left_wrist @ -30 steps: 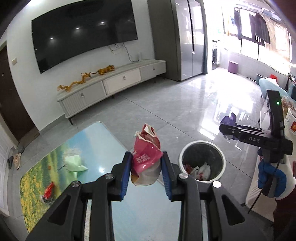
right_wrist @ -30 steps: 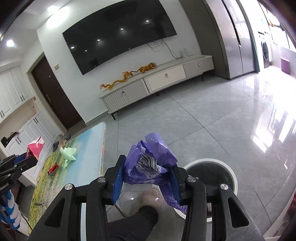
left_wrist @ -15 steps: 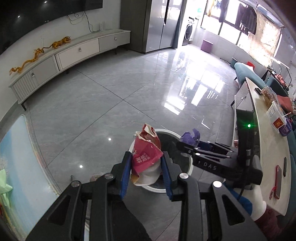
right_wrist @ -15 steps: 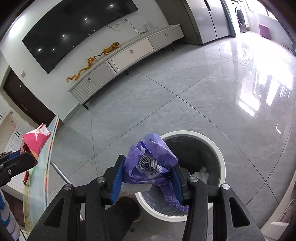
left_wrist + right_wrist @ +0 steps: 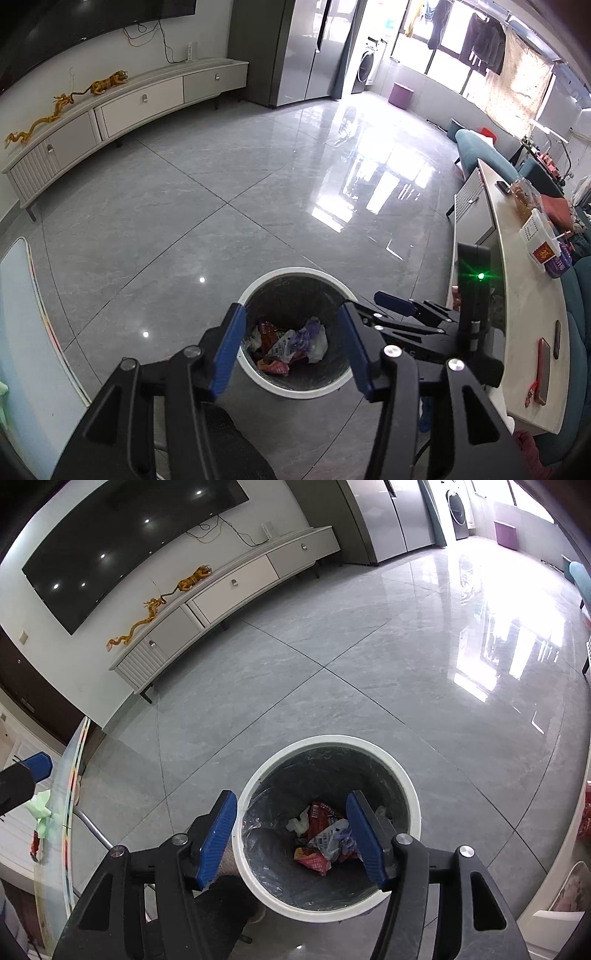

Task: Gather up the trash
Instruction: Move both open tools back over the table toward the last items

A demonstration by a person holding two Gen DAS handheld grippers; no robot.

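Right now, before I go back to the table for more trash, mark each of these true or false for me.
1. Both grippers are over the waste bin. True.
2. The left gripper is shut on the pink packet. False: its jaws have just been opening and nothing is between them.
3. The right gripper is open with nothing between its jaws. True; they have just been opening too.
4. The bin holds no trash. False: crumpled wrappers lie at its bottom.
5. A green paper scrap lies on the table at the left of the right wrist view. True.
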